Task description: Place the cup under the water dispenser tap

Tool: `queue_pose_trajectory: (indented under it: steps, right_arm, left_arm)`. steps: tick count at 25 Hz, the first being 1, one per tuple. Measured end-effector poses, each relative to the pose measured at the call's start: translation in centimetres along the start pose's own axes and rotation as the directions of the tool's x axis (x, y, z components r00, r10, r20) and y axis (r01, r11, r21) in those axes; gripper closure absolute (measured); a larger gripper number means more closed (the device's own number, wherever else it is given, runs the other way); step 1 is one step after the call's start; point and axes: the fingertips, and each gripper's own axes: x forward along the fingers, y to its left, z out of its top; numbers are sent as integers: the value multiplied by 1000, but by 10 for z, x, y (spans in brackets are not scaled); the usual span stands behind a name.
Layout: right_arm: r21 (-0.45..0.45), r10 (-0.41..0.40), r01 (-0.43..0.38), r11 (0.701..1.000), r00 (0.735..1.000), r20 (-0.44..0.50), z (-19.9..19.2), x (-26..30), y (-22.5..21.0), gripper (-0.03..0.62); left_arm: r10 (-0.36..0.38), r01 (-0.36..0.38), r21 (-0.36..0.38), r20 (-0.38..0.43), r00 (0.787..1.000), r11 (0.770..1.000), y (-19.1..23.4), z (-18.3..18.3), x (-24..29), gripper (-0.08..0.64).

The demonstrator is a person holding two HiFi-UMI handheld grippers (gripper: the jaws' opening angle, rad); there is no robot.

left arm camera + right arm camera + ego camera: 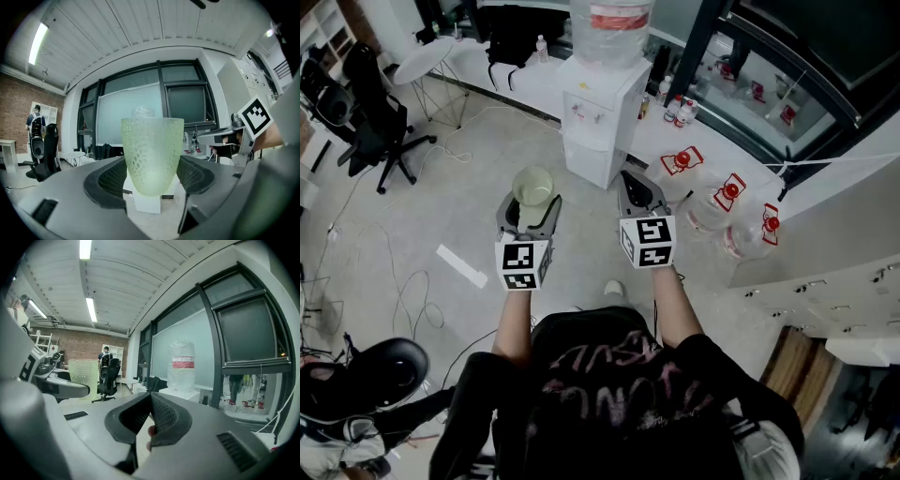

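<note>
Left gripper (530,204) jaws clamped on the sides of the upright pale green cup (152,154), right gripper (149,414) jaws pressed together and empty, both held in the air, well short of the white water dispenser (600,122)

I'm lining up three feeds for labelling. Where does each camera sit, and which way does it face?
Head view: on the person's head, looking steeply down at the water dispenser; shows the person's arms, torso, left gripper and right gripper.
Left gripper view: on the left gripper, looking about level along its jaws, closed on the cup.
Right gripper view: on the right gripper, looking along its shut, empty jaws; a fingertip shows beneath.
Shared: all three show the cup and the water dispenser.
</note>
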Motion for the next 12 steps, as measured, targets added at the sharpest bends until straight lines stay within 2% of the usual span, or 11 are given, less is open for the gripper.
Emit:
queue_pose_trajectory:
  steps: [12]
  right_arm:
    - [-4, 7, -7, 1000, 1000, -6, -1, -3, 15, 578]
  left_arm:
    - [-2, 2, 4, 0, 1000, 1000, 3, -2, -14, 219]
